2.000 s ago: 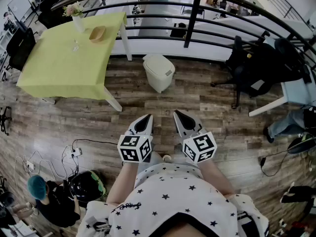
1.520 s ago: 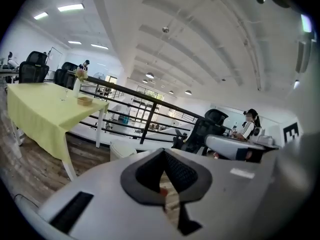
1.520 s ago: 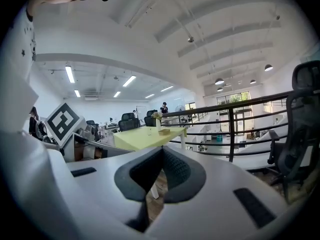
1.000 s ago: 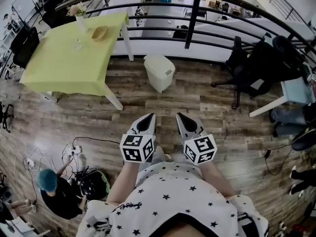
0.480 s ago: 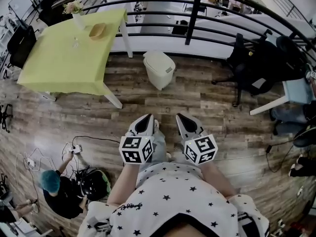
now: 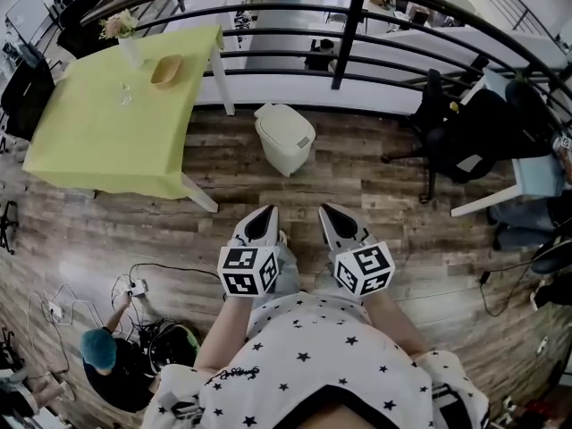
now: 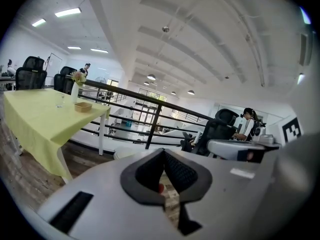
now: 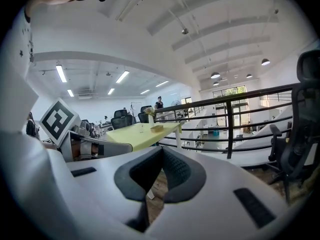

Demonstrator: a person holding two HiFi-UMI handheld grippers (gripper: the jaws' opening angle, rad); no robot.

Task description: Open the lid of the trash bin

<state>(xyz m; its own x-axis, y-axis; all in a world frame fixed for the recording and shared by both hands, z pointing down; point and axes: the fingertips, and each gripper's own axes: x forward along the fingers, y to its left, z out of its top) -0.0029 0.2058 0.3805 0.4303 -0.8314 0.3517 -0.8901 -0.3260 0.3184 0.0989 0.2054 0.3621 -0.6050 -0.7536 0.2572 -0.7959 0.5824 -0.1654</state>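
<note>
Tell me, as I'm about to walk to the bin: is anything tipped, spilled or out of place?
Nothing stands out. The trash bin stands upright, lid shut; the vase and bowl sit upright on the green table. Loose cables sprawl on the floor at left.

head view: high, steeply down, far above wood floor (image 6: 375,195) | left gripper (image 6: 264,215) view: low, level, toward railing (image 7: 150,100) | right gripper (image 6: 328,212) view: likewise | shared: yellow-green table (image 6: 107,123), railing
</note>
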